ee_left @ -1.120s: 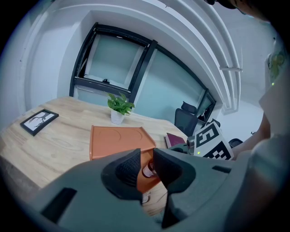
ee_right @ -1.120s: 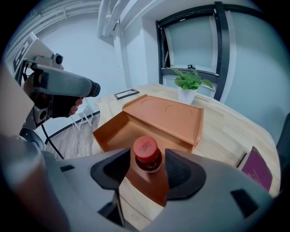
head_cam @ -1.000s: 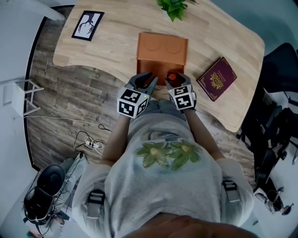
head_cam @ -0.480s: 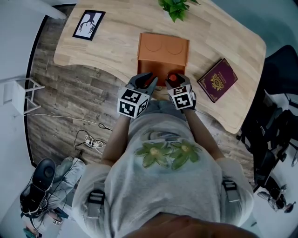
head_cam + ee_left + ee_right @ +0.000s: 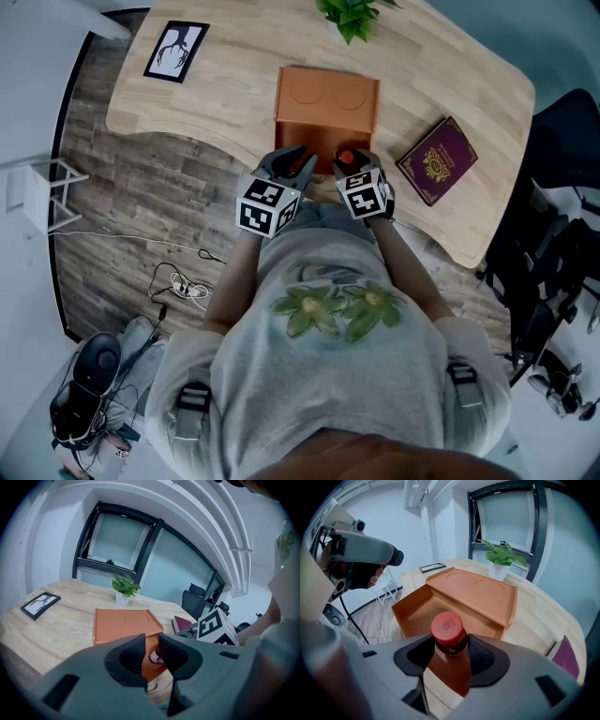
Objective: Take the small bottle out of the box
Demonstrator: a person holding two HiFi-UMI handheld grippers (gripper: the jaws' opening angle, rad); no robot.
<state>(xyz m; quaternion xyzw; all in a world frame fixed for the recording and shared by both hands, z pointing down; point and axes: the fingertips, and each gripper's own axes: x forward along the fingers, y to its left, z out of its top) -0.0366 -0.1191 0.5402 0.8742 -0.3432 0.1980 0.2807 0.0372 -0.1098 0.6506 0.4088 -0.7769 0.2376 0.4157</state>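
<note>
An orange box [image 5: 326, 98] lies on the wooden table [image 5: 216, 103], its flat lid [image 5: 473, 592] folded back and the open tray [image 5: 417, 611] facing me. My right gripper [image 5: 349, 161] holds a small dark bottle with a red cap [image 5: 449, 632] upright between its pads, over the box's near edge. In the head view only the red cap [image 5: 346, 156] shows. My left gripper [image 5: 298, 164] hovers just left of it at the box's front edge, with its jaws nearly together and nothing between them. Through that narrow gap, the left gripper view [image 5: 151, 651] shows the box [image 5: 123, 625].
A maroon booklet [image 5: 436, 159] lies to the right of the box. A potted plant [image 5: 352, 14] stands at the far edge and a framed picture [image 5: 176, 50] at the far left. Cables [image 5: 183, 281] lie on the floor; a black chair [image 5: 562, 234] stands right.
</note>
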